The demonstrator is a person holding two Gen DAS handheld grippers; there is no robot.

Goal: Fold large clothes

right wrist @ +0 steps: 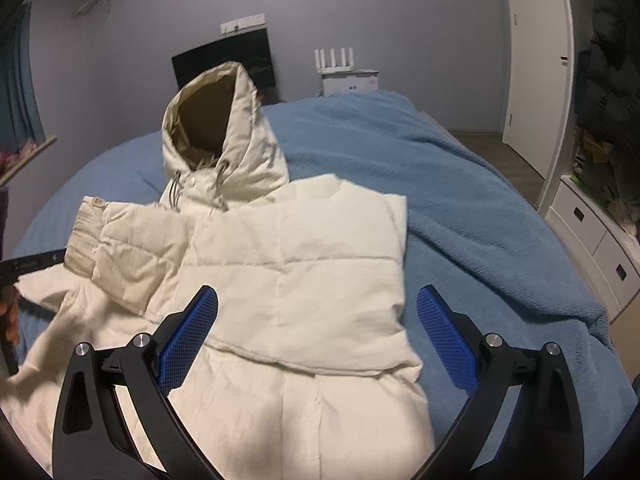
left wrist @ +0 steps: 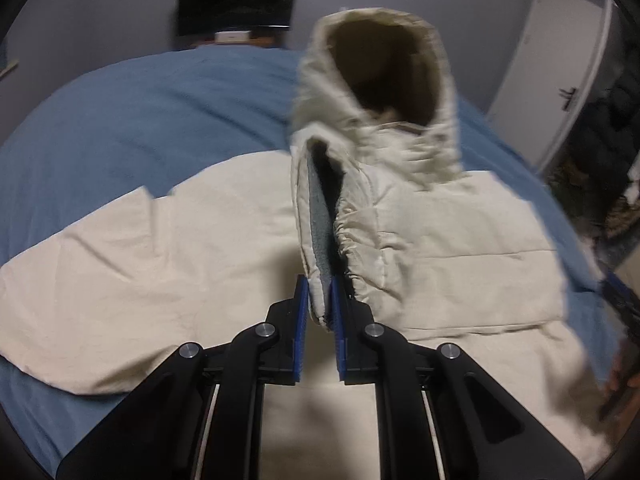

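Observation:
A cream padded jacket with a hood lies on a blue bedspread. My left gripper is shut on the sleeve cuff, which shows a grey fleecy lining between the blue pads. The sleeve lies folded across the jacket's left side, and the left gripper's black finger shows at its cuff end. In the left wrist view the hood stands up behind the cuff. My right gripper hovers open over the jacket's body, with nothing between its fingers.
A dark screen leans on the back wall, with a white router on a box beside it. A white door and drawers stand to the right of the bed. Part of a hand shows at the left edge.

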